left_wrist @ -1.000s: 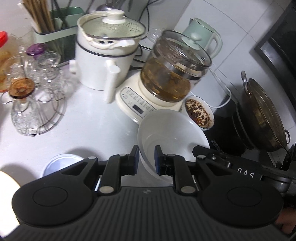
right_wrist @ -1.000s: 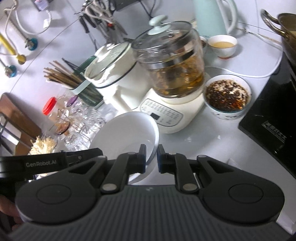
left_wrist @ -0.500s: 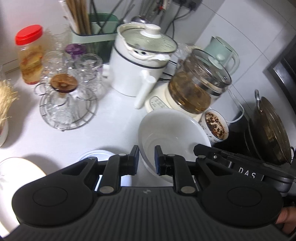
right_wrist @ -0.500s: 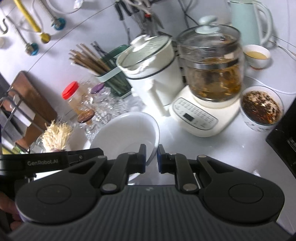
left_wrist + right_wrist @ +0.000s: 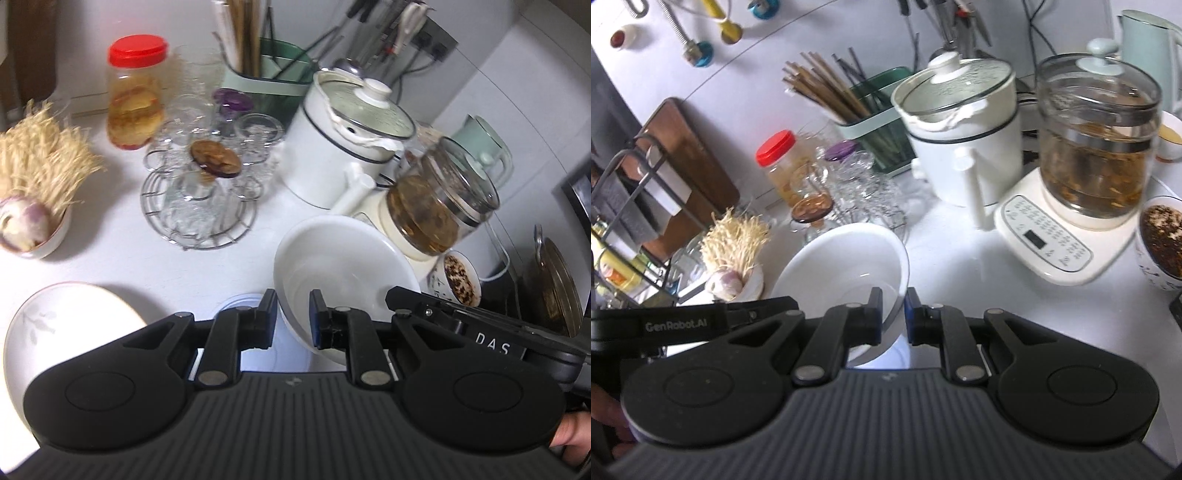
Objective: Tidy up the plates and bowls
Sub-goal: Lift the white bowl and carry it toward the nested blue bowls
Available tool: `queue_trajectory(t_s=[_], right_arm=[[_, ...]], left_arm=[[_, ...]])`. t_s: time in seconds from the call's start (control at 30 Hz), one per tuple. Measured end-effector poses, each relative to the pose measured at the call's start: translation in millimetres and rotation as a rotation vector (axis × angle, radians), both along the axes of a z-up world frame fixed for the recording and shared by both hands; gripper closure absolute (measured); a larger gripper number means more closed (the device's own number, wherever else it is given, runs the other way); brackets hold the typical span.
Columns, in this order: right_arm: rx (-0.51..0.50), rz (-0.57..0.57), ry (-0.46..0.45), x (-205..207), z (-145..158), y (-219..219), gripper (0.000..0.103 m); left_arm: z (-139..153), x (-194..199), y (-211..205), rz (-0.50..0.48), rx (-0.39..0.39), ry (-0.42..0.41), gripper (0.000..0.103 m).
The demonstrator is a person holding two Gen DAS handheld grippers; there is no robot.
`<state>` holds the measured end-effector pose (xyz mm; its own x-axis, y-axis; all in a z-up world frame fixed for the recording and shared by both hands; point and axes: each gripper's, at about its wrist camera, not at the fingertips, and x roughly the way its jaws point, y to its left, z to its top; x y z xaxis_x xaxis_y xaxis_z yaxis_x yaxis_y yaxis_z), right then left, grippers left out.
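Observation:
A large white bowl is held above the white counter by both grippers. My left gripper is shut on the bowl's near left rim. My right gripper is shut on the bowl's right rim. A white plate with a leaf pattern lies on the counter at the lower left of the left wrist view. A small pale blue-white dish sits on the counter under the bowl, mostly hidden by the fingers.
A wire rack of glasses, a red-lidded jar, a white pot, a glass kettle on its base, a bowl of spices, a bowl of garlic and roots and a chopstick holder crowd the counter.
Both grippers have carried the white bowl leftward along the counter, away from the kettle and stove. The leaf plate and the garlic bowl have come into view.

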<state>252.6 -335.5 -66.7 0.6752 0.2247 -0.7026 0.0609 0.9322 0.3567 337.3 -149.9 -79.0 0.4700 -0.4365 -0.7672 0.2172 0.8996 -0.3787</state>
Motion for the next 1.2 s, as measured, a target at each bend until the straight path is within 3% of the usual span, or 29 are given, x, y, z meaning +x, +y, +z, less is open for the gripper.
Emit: queue_trajectory(t_s=[0.53, 0.73, 1.07, 1.2], right_arm=[[-0.006, 0.084, 0.152, 20.8, -39.1, 30.2, 0.088], [-0.029, 0.117, 0.199, 28.0, -52.4, 34.6, 0.087], [-0.042, 0.139, 0.262, 39.4, -73.0, 37.1, 0.086], [-0.026, 0.133, 0.296, 44.7, -80.1, 33.1, 0.086]], left_arm=[[-46.0, -5.1, 30.1, 0.11, 0.014, 0.121, 0.083], [-56.9, -8.3, 28.8, 0.118, 0.039, 0.129, 0.083], [-82.5, -1.6, 36.8, 0.177, -0.003, 0.195, 0.083], [-81.9, -0.4, 34.2, 0.16, 0.022, 0.176, 0.083]])
